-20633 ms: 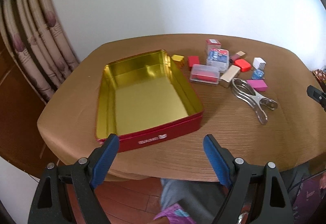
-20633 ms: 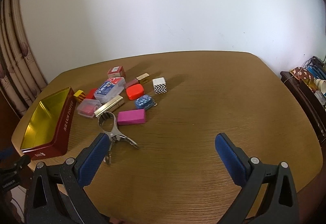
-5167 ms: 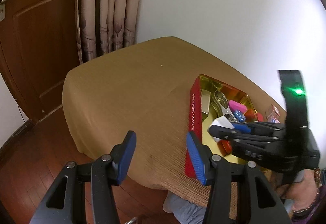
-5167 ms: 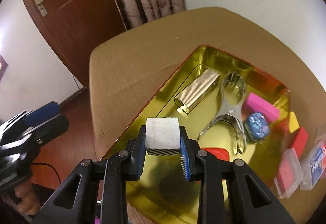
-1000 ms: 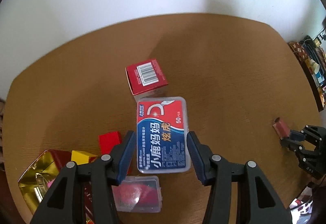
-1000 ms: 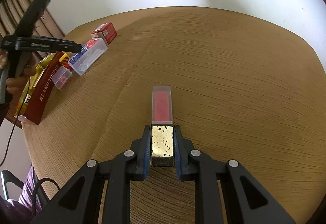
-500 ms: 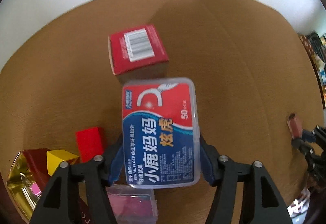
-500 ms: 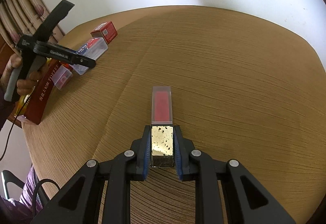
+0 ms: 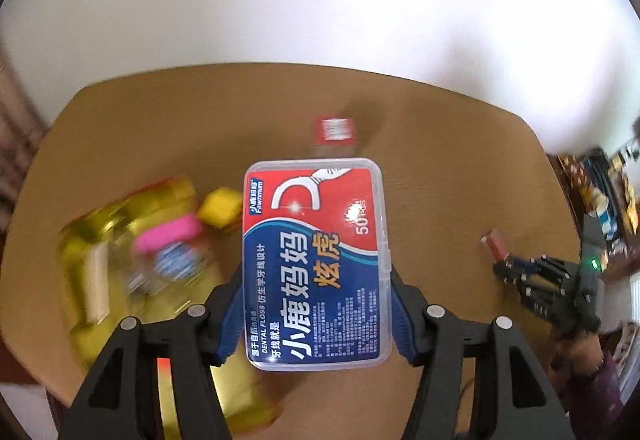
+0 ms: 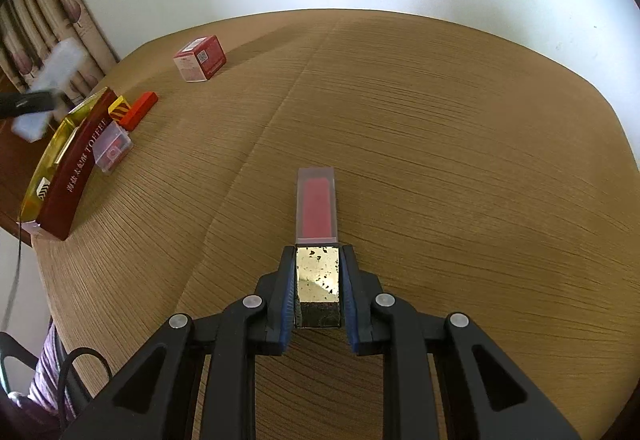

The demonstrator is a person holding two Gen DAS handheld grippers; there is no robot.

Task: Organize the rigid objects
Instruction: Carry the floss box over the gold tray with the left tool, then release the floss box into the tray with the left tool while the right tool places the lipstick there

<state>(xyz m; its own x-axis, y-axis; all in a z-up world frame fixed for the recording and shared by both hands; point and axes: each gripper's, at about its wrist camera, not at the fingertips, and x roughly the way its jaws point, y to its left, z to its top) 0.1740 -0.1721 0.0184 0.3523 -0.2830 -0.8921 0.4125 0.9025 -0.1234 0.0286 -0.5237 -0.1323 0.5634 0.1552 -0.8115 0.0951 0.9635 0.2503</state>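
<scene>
Gripping a clear plastic dental floss box with a red-and-blue label, the left gripper holds it above the brown wooden table, beside the gold-lined red tin. The right gripper is clamped on the gold cap of a clear-cased red lipstick lying on the table

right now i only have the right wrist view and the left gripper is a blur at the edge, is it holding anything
Observer: Yes, the left gripper is shut on a clear dental floss box with a red and blue label.
Operator: what's inside the tin, i only see its side
Observer: A pink block, a gold bar and a blue patterned piece, all blurred.
Operator: room for my lip gloss tube
Observer: Probably; bare gold floor shows.
</scene>
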